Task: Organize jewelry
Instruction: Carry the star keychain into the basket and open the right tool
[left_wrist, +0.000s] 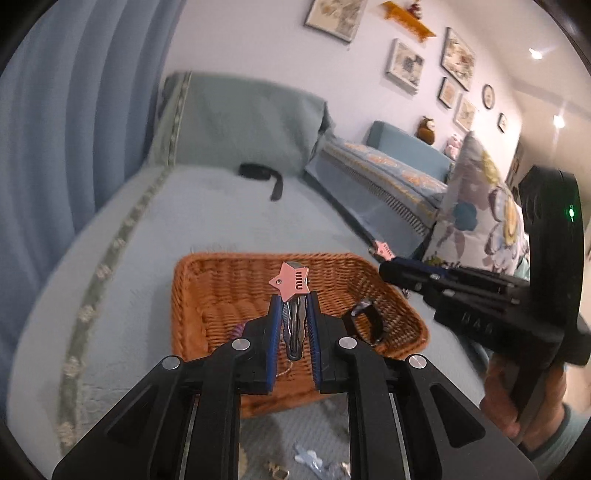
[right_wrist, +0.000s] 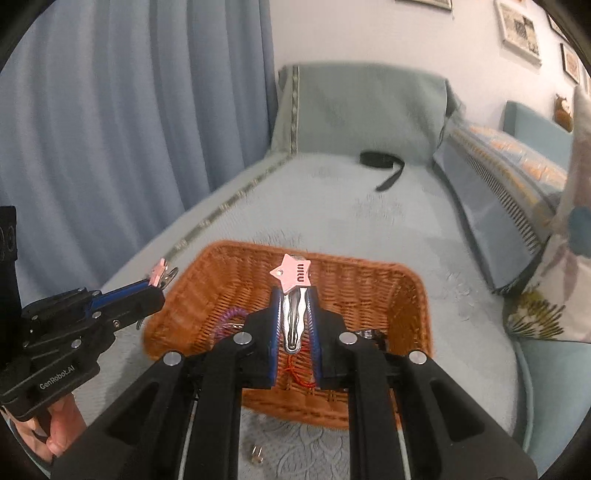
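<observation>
An orange wicker basket (left_wrist: 229, 280) (right_wrist: 369, 288) sits on a light blue bed cover. My left gripper (left_wrist: 293, 301) is shut on a silver hair clip with a pink star (left_wrist: 290, 284), held over the basket. My right gripper (right_wrist: 293, 295) is shut on a matching pink star hair clip (right_wrist: 293, 275), also over the basket. Each gripper shows in the other's view, the right (left_wrist: 388, 254) and the left (right_wrist: 159, 277). In the basket lie a black ring-shaped band (left_wrist: 365, 321), a purple coil hair tie (right_wrist: 229, 317) and a red cord (right_wrist: 295, 373).
A black strap (left_wrist: 262, 177) (right_wrist: 380, 162) lies far back on the bed. A floral pillow (left_wrist: 480, 206) and a striped cushion (right_wrist: 498, 199) stand to the right. Small loose trinkets (left_wrist: 314, 461) (right_wrist: 256, 452) lie on the cover in front of the basket. Blue curtain on the left.
</observation>
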